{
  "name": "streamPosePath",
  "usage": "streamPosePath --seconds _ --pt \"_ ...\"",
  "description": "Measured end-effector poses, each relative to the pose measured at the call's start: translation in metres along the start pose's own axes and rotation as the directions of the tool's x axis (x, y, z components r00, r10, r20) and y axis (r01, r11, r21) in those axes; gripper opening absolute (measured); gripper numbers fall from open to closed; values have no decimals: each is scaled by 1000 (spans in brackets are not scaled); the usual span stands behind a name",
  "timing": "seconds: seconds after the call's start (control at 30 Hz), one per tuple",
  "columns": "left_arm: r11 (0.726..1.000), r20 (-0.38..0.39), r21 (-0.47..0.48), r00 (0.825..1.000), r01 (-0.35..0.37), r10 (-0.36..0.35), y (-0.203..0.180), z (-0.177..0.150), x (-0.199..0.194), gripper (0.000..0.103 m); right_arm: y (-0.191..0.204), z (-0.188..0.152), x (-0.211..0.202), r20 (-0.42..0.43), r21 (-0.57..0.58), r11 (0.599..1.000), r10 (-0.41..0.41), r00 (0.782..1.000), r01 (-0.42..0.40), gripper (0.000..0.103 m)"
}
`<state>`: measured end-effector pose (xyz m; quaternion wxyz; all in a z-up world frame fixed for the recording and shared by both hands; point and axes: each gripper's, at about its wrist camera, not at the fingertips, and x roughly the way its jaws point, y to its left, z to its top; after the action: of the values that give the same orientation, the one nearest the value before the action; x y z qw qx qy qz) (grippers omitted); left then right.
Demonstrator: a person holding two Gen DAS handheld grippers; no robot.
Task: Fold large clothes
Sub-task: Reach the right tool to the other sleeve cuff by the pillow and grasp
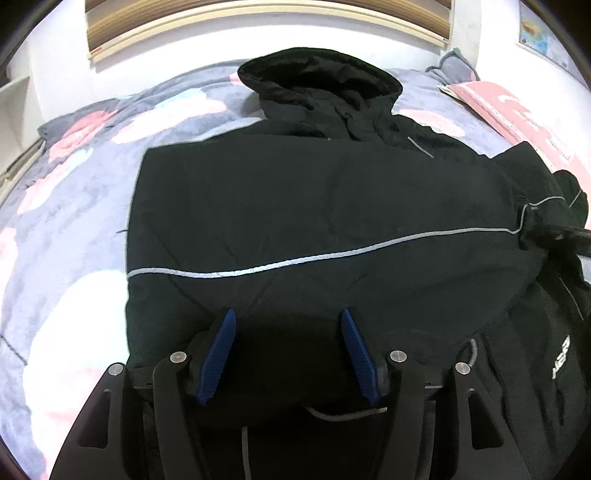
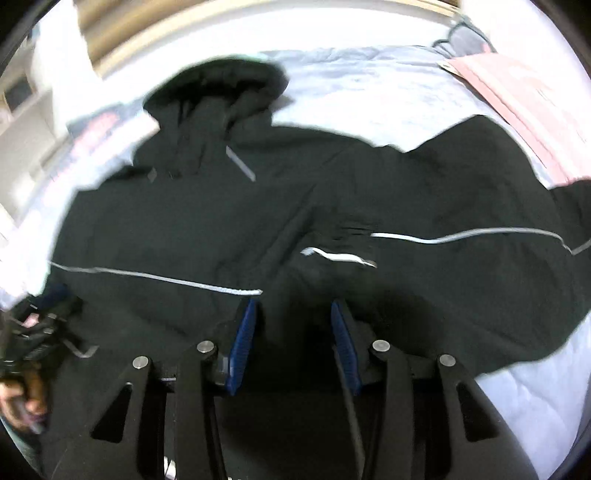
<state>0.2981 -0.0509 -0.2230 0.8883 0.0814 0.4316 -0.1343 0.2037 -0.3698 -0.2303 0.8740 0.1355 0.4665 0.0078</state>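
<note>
A large black hooded jacket (image 1: 314, 206) with a grey reflective stripe lies spread on the bed, hood at the far end. It also fills the right wrist view (image 2: 258, 221), which is blurred. My left gripper (image 1: 288, 317) is open, its blue pads (image 1: 221, 347) hovering over the jacket's near hem. My right gripper (image 2: 293, 306) is open over the jacket's right side, near the bunched right sleeve (image 2: 480, 236). The right gripper also shows at the right edge of the left wrist view (image 1: 554, 232). The left gripper and the hand holding it show at the left edge of the right wrist view (image 2: 33, 343).
The bed has a grey blanket with pink and white patches (image 1: 74, 206). A pink pillow (image 1: 517, 110) and a grey cushion (image 1: 454, 66) lie at the far right. A wall with a wooden frame (image 1: 258, 14) stands behind the bed.
</note>
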Motion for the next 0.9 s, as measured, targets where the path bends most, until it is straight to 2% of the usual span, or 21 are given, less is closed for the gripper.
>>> streamPosePath --seconds 0.07,0.13,0.27,0.3,0.33,0.4,0.5,0.67,0.73,0.83,0.9 --pt "1000 16 1 1000 10 -10 -7 1 -14 61 -18 0 -22 30 19 1000 -5 1000 4 46" --pt "999 39 10 998 53 -53 -23 6 -29 61 -45 -2 -45 61 55 998 -13 998 10 46" --pt "990 92 78 988 117 -124 -80 27 -52 61 -112 -3 -73 75 208 977 31 997 -46 48" --pt "985 97 96 983 145 -154 -98 33 -54 61 -134 -4 -83 89 237 971 17 996 -38 49" --pt "979 99 110 978 172 -183 -116 38 -54 61 -144 -4 -89 95 244 970 0 995 -23 56" --pt "970 95 131 972 203 -216 -148 47 -48 61 -175 -8 -104 111 264 964 -51 993 20 64" --pt "961 70 141 966 239 -251 -191 56 -28 61 -236 -10 -127 143 316 947 -114 983 64 66" --pt "939 -14 32 940 341 -341 -232 71 31 61 -310 -3 -151 174 377 917 -207 963 130 66" --pt "947 -51 -4 945 322 -322 -244 68 61 62 -341 2 -155 188 394 904 -255 949 165 66" --pt "954 -4 22 955 298 -298 -254 58 68 68 -371 11 -153 206 413 891 -292 934 188 66" --pt "960 29 59 961 274 -276 -258 51 64 69 -386 20 -146 214 422 885 -309 927 197 66"
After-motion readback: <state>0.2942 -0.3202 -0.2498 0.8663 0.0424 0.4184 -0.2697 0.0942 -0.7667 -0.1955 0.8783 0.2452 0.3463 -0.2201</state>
